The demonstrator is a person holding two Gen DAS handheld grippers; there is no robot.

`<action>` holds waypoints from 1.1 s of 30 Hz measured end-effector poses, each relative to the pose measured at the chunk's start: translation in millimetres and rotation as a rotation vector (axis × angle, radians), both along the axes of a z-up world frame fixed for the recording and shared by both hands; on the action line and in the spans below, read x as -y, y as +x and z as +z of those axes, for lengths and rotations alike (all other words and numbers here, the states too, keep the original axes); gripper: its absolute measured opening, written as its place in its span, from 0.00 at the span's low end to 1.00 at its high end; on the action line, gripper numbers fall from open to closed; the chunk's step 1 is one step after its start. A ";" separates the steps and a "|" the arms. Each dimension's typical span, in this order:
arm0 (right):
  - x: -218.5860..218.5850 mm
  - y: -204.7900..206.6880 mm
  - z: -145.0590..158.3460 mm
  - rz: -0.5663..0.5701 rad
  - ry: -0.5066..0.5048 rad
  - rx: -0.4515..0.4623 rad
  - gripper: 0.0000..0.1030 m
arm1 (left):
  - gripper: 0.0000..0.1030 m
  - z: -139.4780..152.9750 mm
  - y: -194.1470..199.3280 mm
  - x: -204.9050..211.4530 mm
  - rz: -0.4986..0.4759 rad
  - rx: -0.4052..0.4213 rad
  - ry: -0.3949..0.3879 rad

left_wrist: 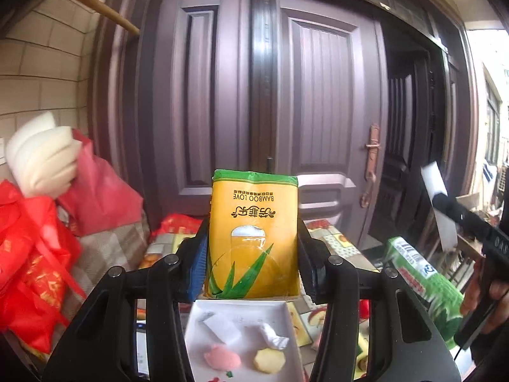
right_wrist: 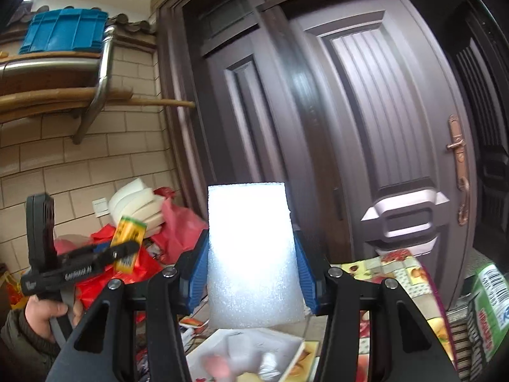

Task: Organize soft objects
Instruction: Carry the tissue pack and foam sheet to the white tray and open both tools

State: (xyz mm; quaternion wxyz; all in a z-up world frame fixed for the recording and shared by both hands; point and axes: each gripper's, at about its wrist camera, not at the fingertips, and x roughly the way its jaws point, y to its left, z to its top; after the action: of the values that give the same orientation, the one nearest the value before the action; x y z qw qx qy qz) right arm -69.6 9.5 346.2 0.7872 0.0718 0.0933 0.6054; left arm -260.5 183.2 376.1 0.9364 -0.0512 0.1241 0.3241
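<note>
My left gripper (left_wrist: 253, 254) is shut on a yellow and green tissue pack (left_wrist: 253, 235) printed "BAMBOO LOVE", held upright above a white tray (left_wrist: 286, 313). The tray holds a pink soft piece (left_wrist: 222, 358), a yellow piece (left_wrist: 269, 360) and white wrapped pieces (left_wrist: 222, 328). My right gripper (right_wrist: 253, 264) is shut on a white foam sponge block (right_wrist: 253, 254), held upright above the same tray (right_wrist: 296, 347). The right gripper with the sponge (left_wrist: 437, 203) shows at the right of the left wrist view. The left gripper with the pack (right_wrist: 127, 242) shows at the left of the right wrist view.
A green packet (left_wrist: 426, 286) lies on the fruit-patterned tablecloth (right_wrist: 410, 273) at the right. Red bags (left_wrist: 31, 261) and stacked white foam (left_wrist: 41, 159) pile up at the left against a tiled wall. A dark double door (left_wrist: 318, 95) stands behind the table.
</note>
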 end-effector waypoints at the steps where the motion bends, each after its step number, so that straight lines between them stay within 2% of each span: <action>1: -4.0 -3.9 -4.7 0.008 -0.011 -0.010 0.48 | 0.47 -3.0 -3.3 -2.2 0.009 -0.002 -0.004; 6: -25.5 -10.0 -19.0 0.029 -0.061 -0.055 0.48 | 0.47 -39.8 3.5 -14.6 0.034 -0.059 -0.054; 12: -46.2 -16.7 -28.8 0.050 -0.098 -0.063 0.48 | 0.47 -81.7 14.4 -30.4 0.049 -0.134 -0.119; 33: -104.6 -15.9 -61.7 0.112 -0.229 -0.112 0.48 | 0.47 -118.5 34.7 -64.1 0.050 -0.163 -0.216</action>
State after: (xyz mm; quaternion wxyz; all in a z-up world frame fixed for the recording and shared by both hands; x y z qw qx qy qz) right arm -85.5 114.1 284.4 0.7487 0.0100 0.2095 0.6288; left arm -225.8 247.3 257.6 0.9040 -0.1281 0.2327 0.3350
